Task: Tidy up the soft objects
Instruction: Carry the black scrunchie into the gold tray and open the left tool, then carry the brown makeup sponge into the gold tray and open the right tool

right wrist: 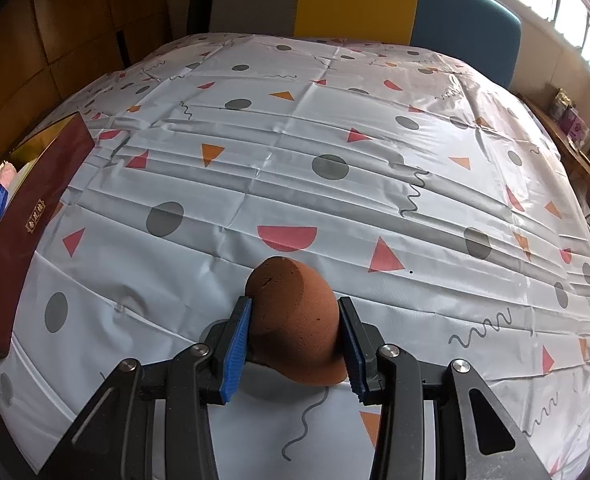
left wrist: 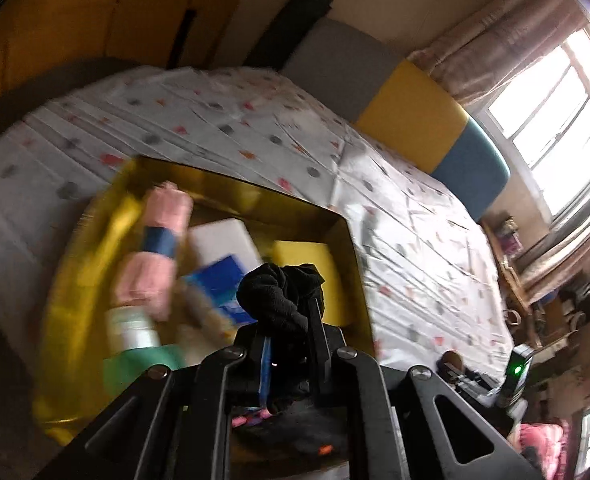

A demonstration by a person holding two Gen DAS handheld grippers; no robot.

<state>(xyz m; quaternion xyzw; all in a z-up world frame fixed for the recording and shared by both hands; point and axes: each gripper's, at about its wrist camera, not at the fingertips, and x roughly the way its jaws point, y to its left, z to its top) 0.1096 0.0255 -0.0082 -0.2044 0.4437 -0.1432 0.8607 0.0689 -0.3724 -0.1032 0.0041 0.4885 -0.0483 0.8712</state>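
**A:** Sponge [right wrist: 295,320] first, nearest thing in the right view. Brown teardrop foam, sitting on the worktop [right wrist: 375,168], right tool [right wrist: 295,344] clamped across its wide base, blue pads dented into both flanks. Judging by that dent: very light, squashy, rough enough not to slip. Low on the belly is the place to hold; the narrow tip would squirt out.

**B:** Left side?

**A:** Left tool [left wrist: 287,304] pinched fully closed on a black fleece cloth [left wrist: 279,292], bunched and flopping over the tips. Limp, weightless, snags on anything. It hangs above the near edge of the gold box [left wrist: 347,248].

**B:** Box contents?

**A:** Blurred. Beyond the cloth: blue-and-white packet [left wrist: 223,280], yellow sponge block [left wrist: 307,256], pink rolled towel [left wrist: 159,248] with a blue band. From the brown sponge, the box sits far left, red outer wall [right wrist: 35,216] facing it.
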